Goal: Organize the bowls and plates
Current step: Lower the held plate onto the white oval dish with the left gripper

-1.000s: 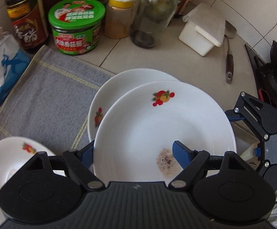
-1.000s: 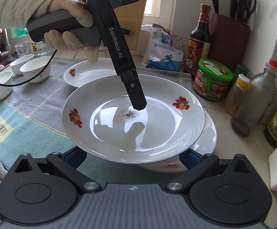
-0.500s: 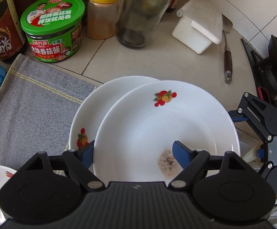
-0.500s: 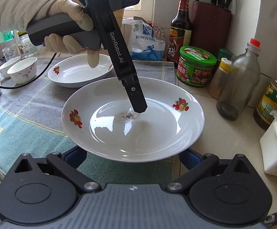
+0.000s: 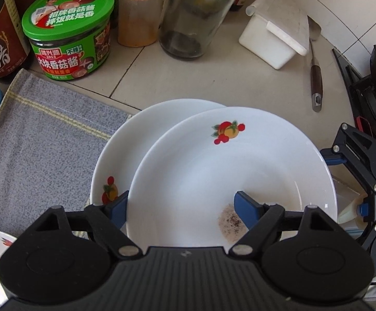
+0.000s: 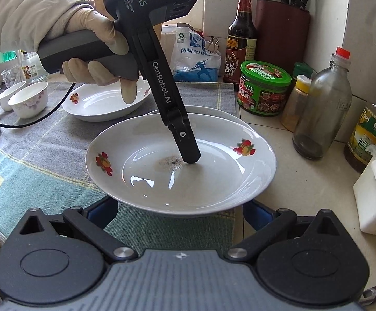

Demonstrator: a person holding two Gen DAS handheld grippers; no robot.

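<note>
Lowered nearer the lower plate (image 5: 115, 155), the speckled plate (image 5: 213, 171) pinched by my left fingers (image 5: 245, 208) hides my spread right fingers (image 6: 102, 211).

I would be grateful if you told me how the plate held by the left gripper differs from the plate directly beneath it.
The held plate is pinched at its rim by the left gripper; the plate beneath lies free, half on the grey cloth.
The held plate carries a dark speckled residue; the visible part of the plate beneath looks clean.
The held plate shows whole; the plate beneath is mostly covered.
Both are white with fruit motifs.
</note>
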